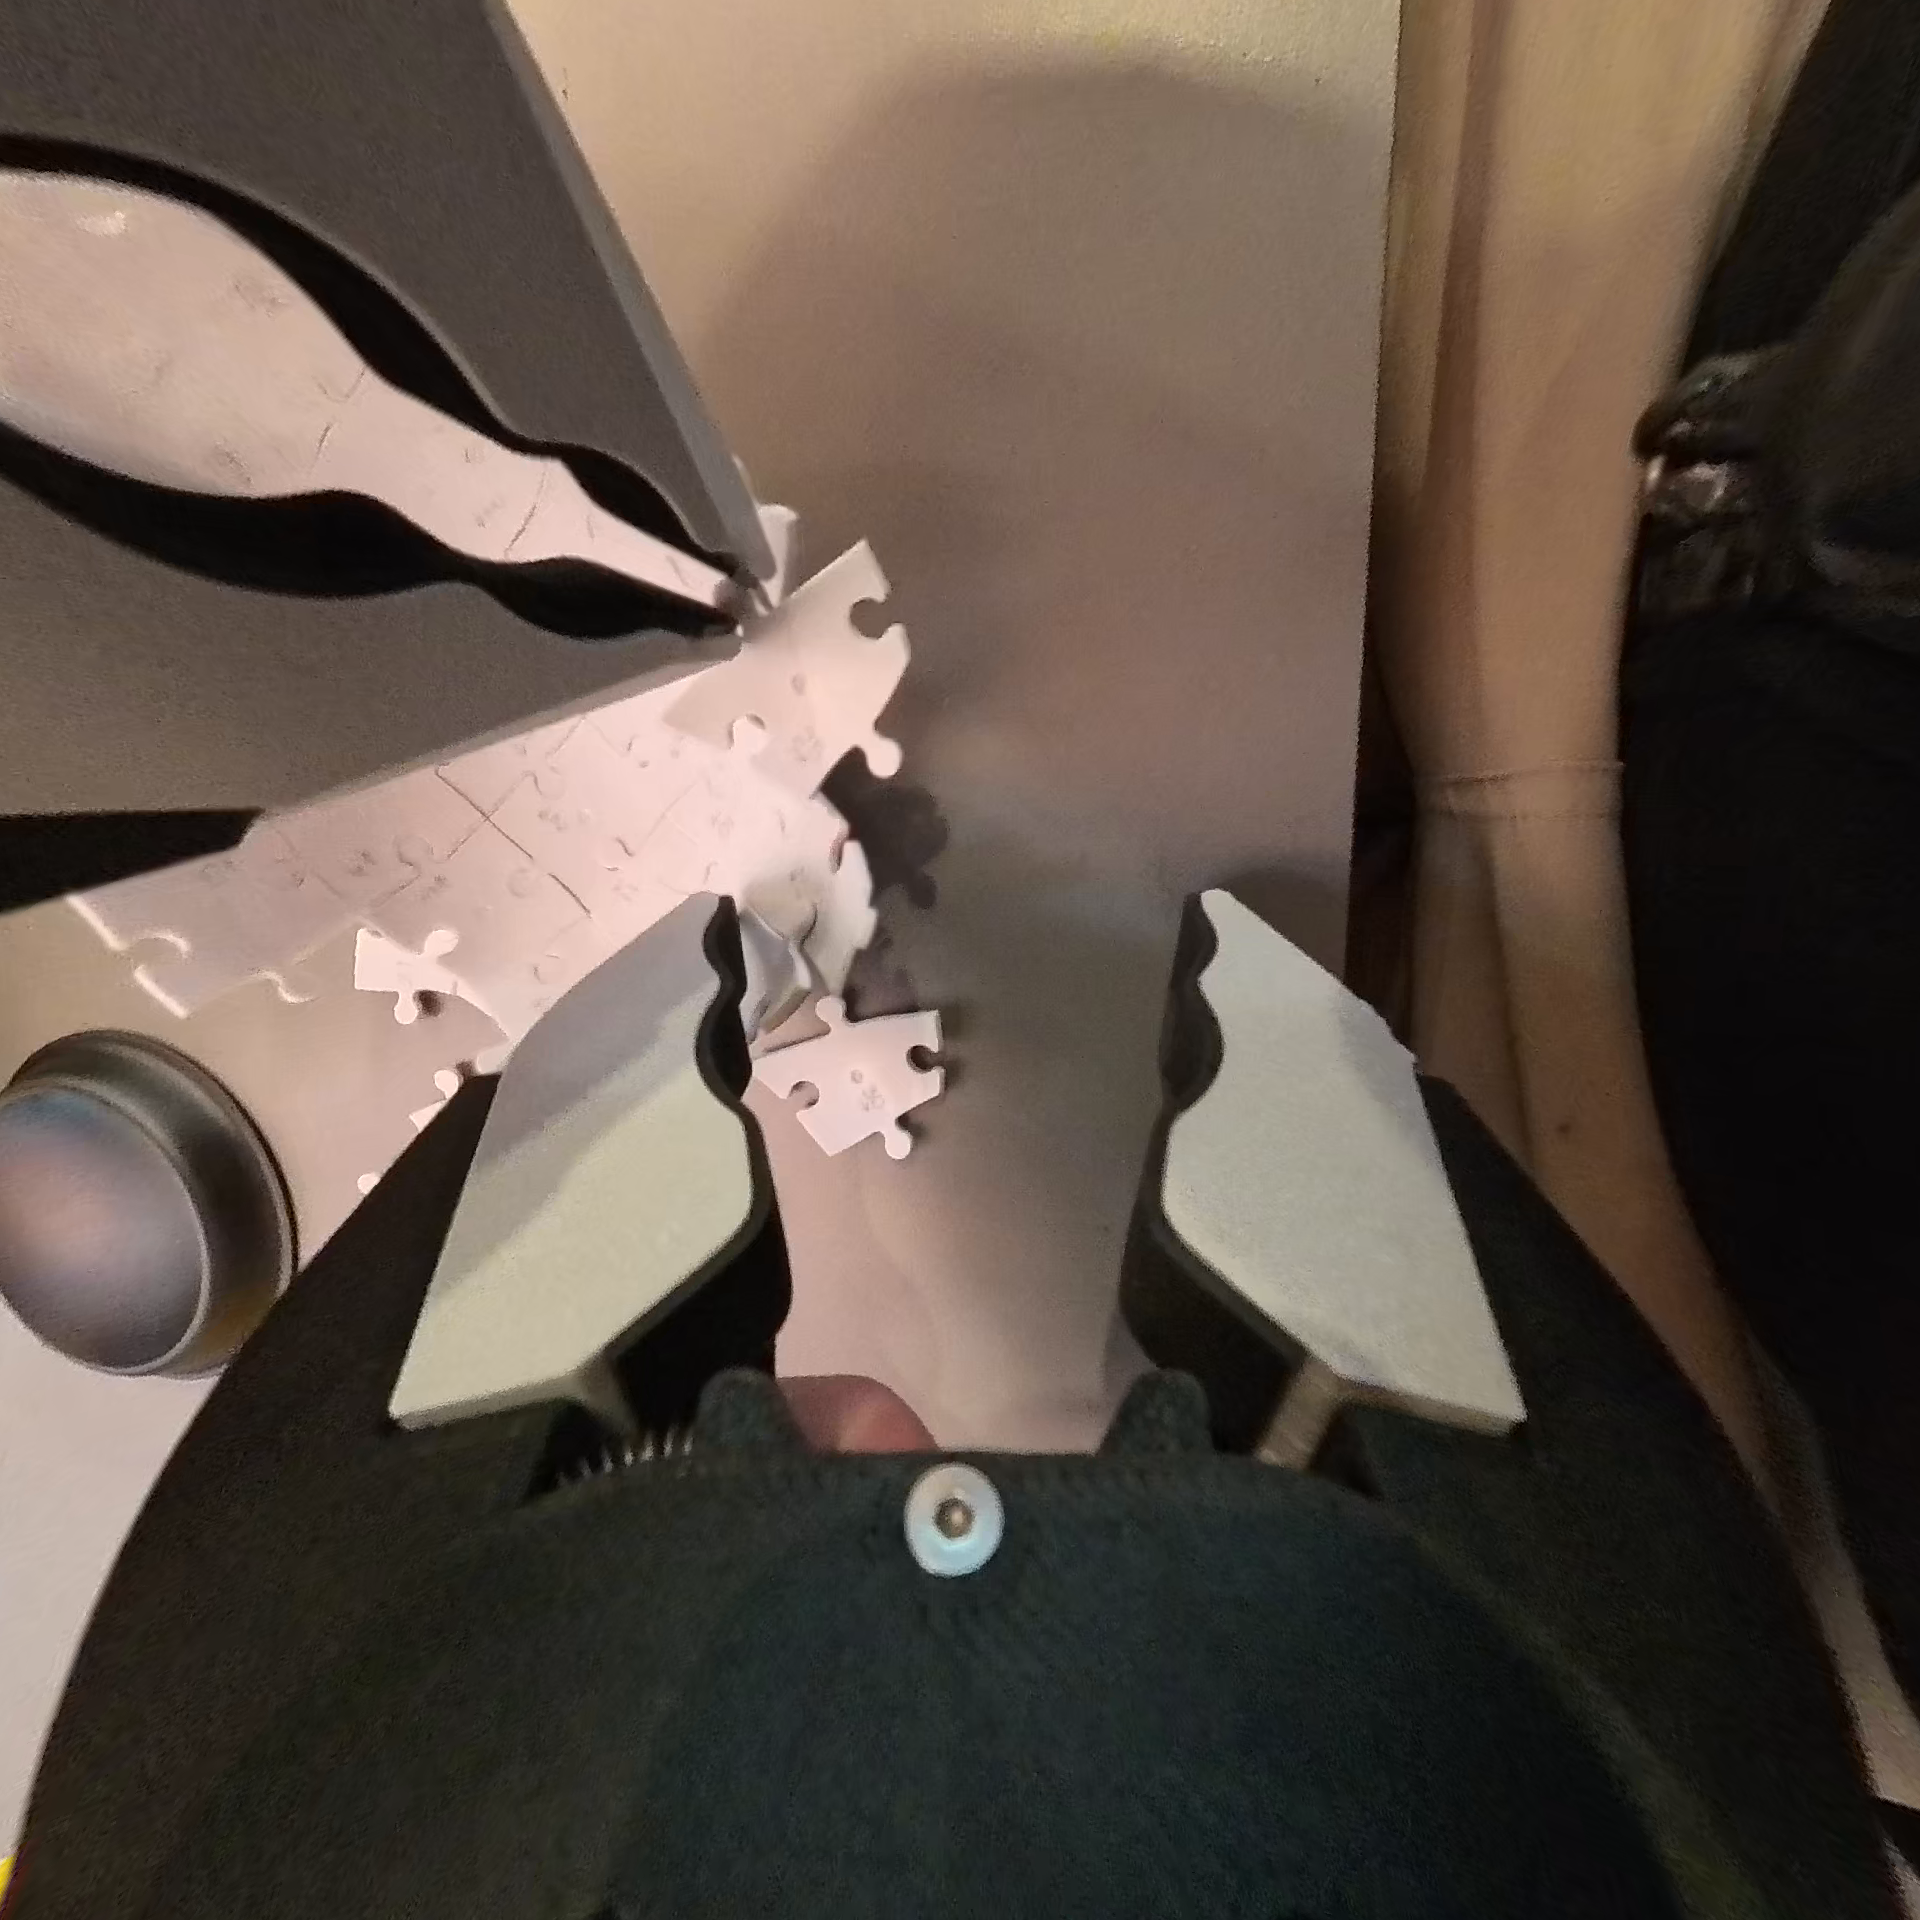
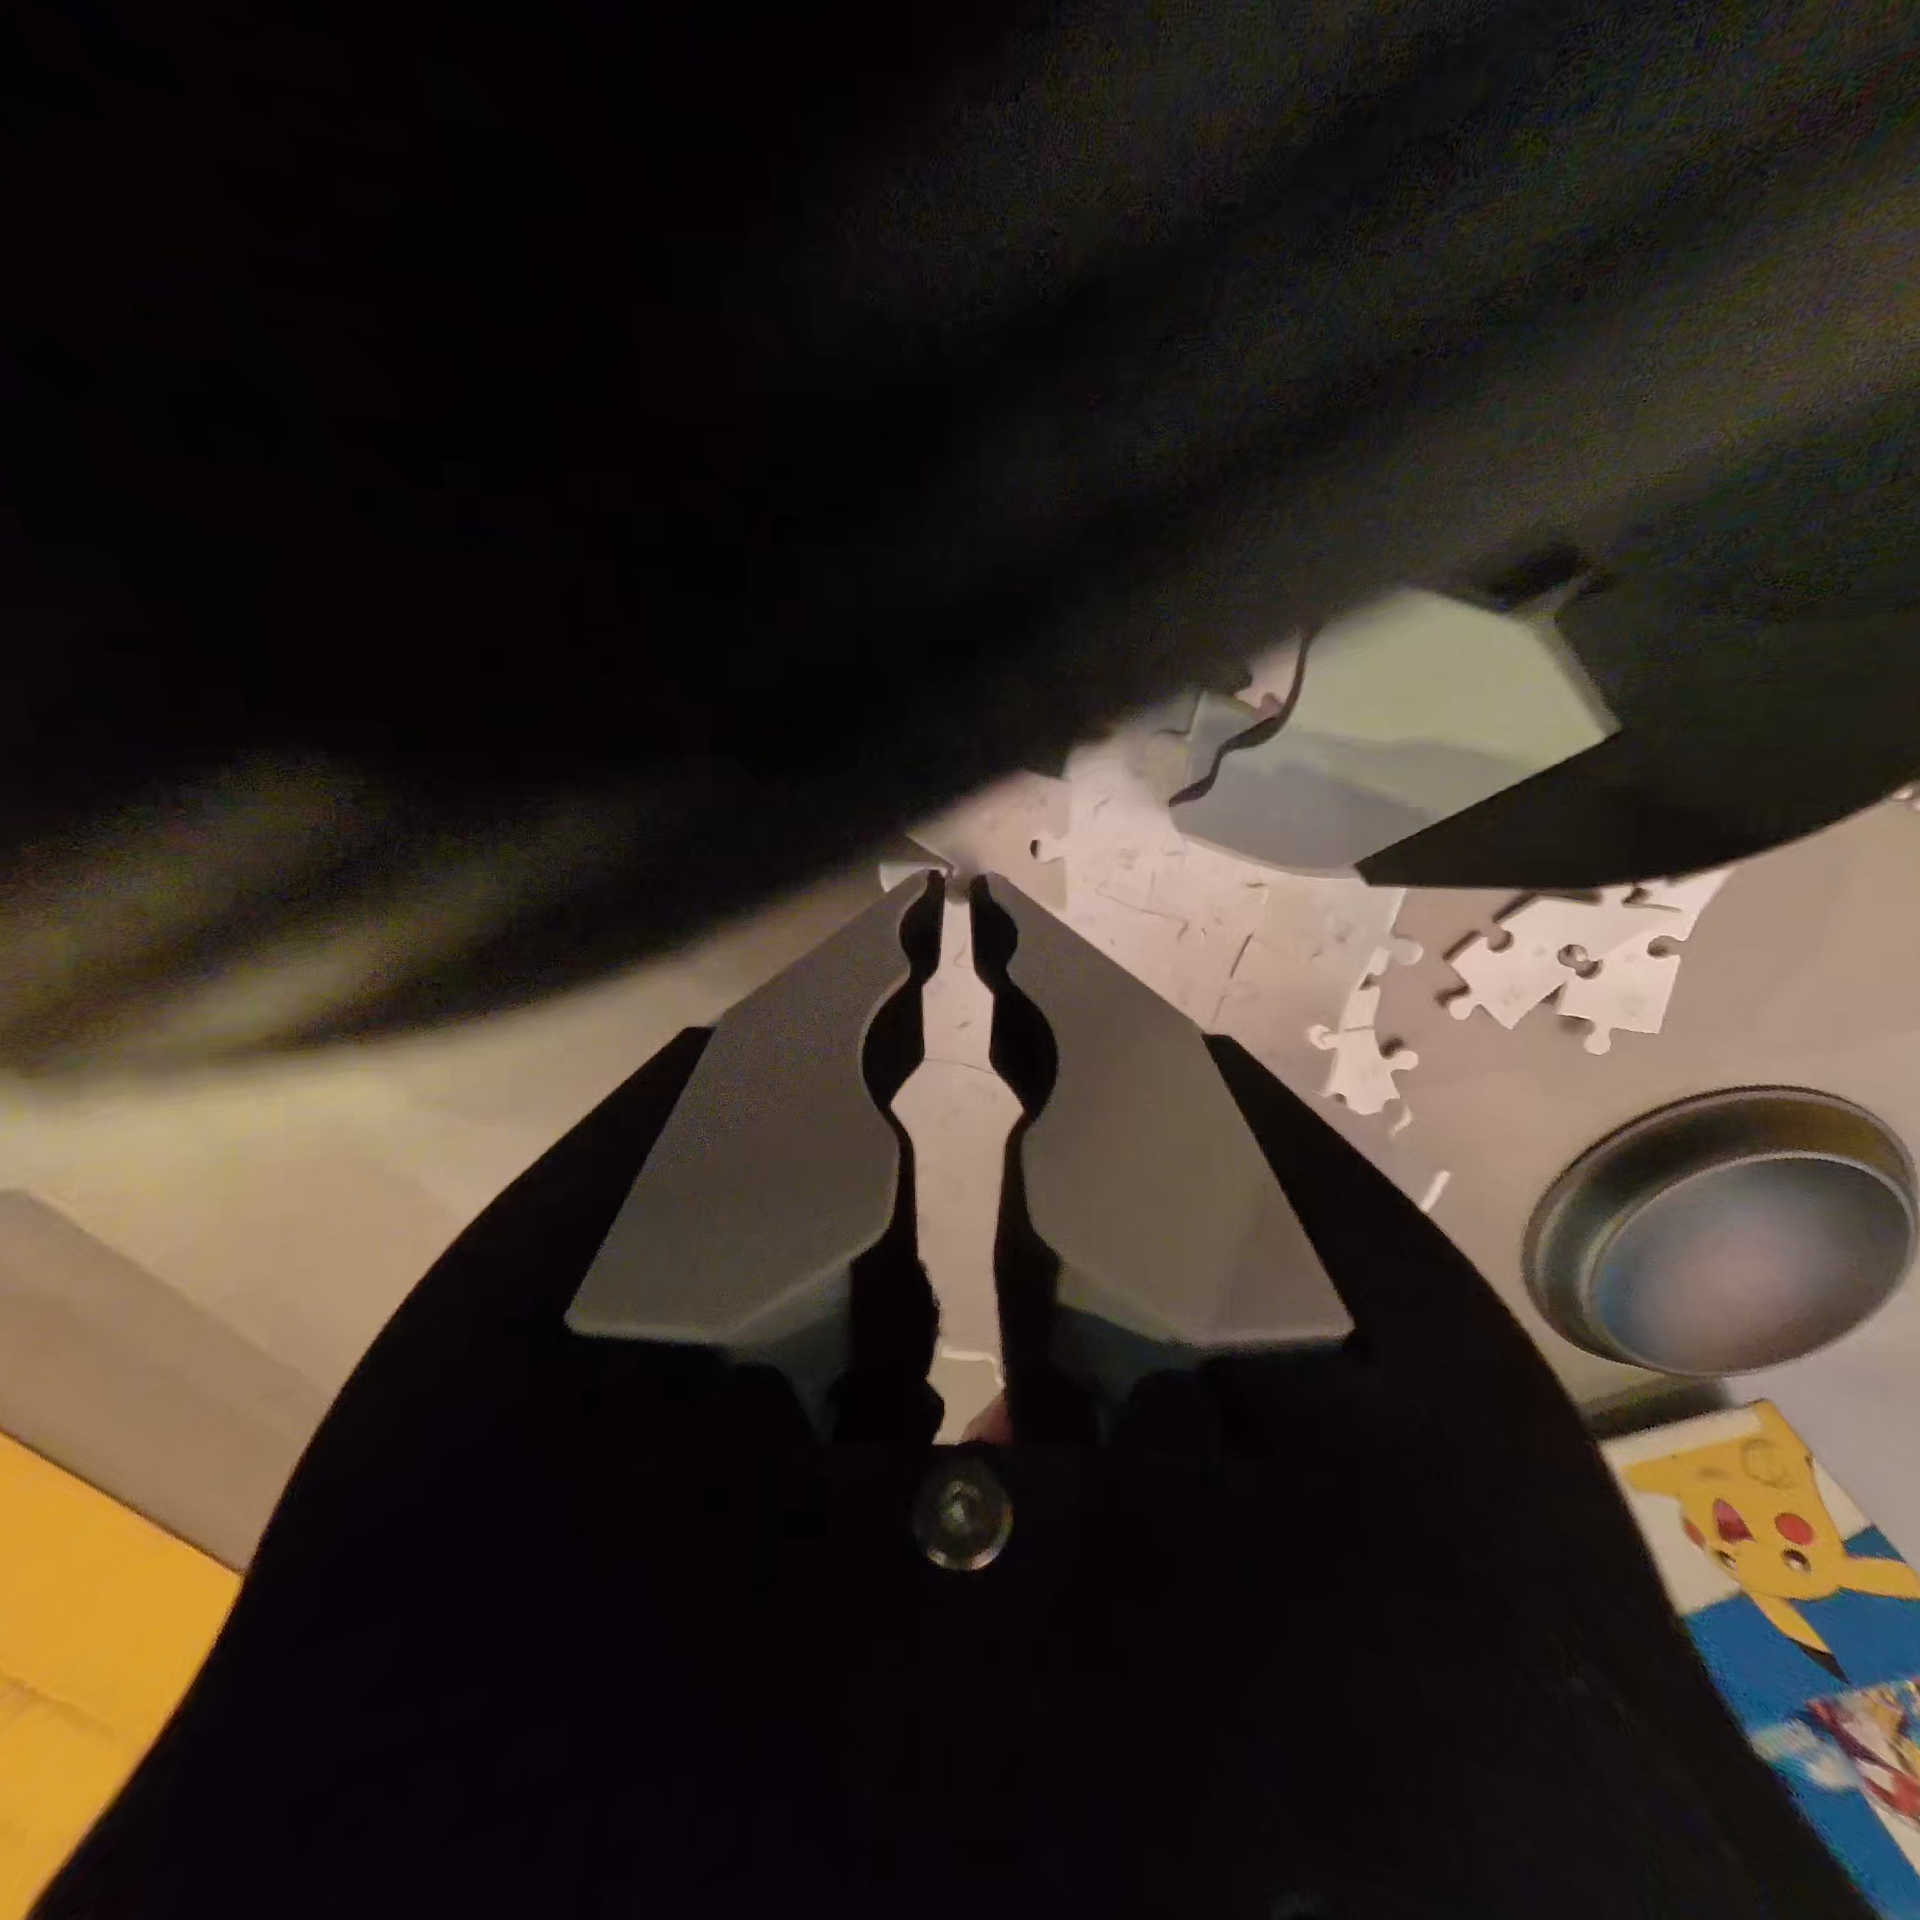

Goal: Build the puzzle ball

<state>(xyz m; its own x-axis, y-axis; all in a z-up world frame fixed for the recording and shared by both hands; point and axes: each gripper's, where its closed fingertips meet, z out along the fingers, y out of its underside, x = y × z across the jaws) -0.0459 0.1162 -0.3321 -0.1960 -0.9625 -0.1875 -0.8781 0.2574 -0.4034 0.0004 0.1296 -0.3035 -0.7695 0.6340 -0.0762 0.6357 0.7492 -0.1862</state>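
A curved strip of joined white puzzle pieces [image 1: 499, 842] lies on the grey table [image 1: 1091, 468]; it also shows in the right wrist view [image 2: 1174, 894]. My right gripper [image 2: 956, 883] is shut on the strip's end piece [image 1: 810, 665], and in the left wrist view it comes in from the upper left [image 1: 740, 608]. My left gripper [image 1: 961, 914] is open, with its left fingertip [image 1: 717, 925] against the strip's edge and its right finger off to the side. A loose white piece [image 1: 862, 1081] lies between its fingers.
A round metal tin [image 1: 114, 1205] stands beside the strip, also in the right wrist view [image 2: 1725, 1236]. Several loose pieces [image 2: 1558, 966] lie near it. A blue puzzle box [image 2: 1787, 1579] is at the lower right. A person in dark clothes [image 1: 1787, 727] stands past the table edge.
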